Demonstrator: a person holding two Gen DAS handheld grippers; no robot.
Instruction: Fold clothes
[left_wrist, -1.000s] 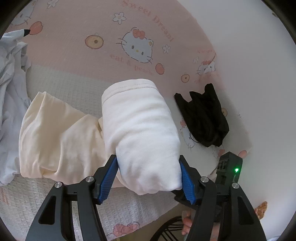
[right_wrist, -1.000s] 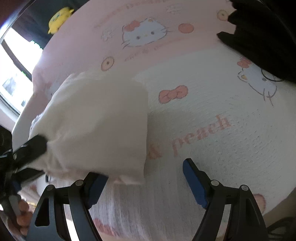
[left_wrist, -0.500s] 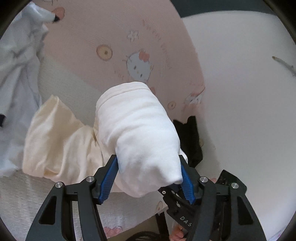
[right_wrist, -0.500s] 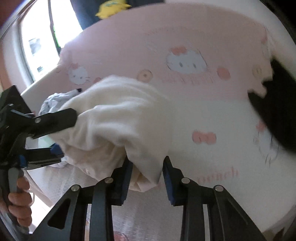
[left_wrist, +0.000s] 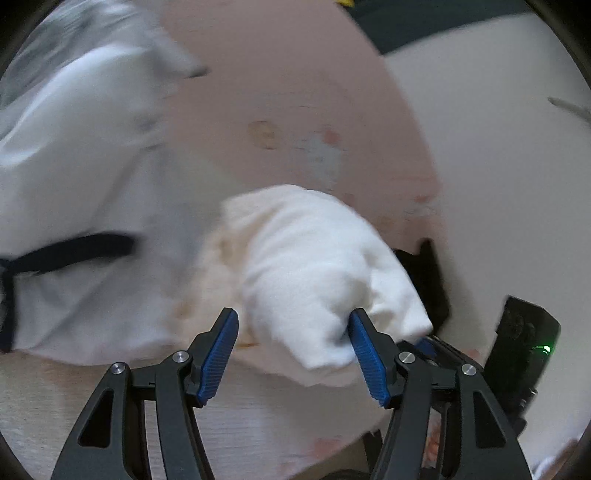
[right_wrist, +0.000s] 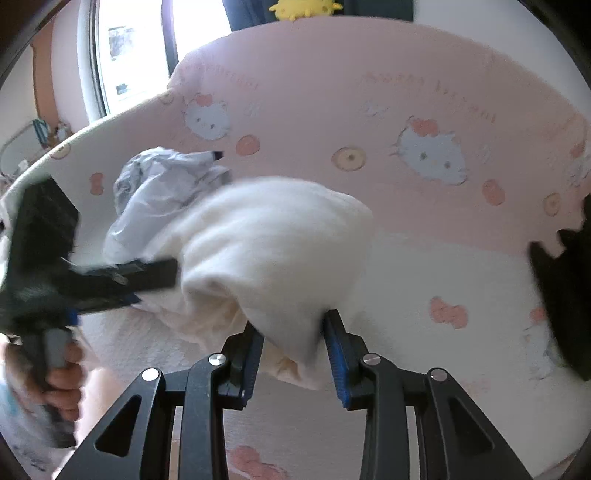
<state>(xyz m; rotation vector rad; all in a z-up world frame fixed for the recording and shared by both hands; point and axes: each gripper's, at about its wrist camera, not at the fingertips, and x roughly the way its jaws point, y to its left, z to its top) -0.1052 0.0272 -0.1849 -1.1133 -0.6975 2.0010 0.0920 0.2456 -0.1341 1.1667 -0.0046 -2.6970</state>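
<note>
A folded white garment (left_wrist: 314, 266) hangs as a thick roll above the bed. In the right wrist view my right gripper (right_wrist: 293, 325) is shut on the lower end of the roll (right_wrist: 280, 243). My left gripper (left_wrist: 293, 317) stands open. The roll rests against its right finger (left_wrist: 364, 350), and a gap shows beside its left finger (left_wrist: 221, 347). The left gripper (right_wrist: 122, 277), held by a hand (right_wrist: 59, 384), reaches the roll from the left in the right wrist view. A cream garment (left_wrist: 210, 284) lies under the roll. Both views are blurred.
A crumpled white-grey garment (left_wrist: 74, 177) with a black strap lies to the left, also seen as a pile (right_wrist: 162, 181). A black garment (right_wrist: 561, 295) lies at the right. The pink cat-print blanket (right_wrist: 369, 110) covers the bed; a yellow plush (right_wrist: 303, 9) sits beyond it.
My right gripper, open a second ago, has shut on the roll's end. My left gripper has loosened from the roll, and both have swung left toward the white-grey pile.
</note>
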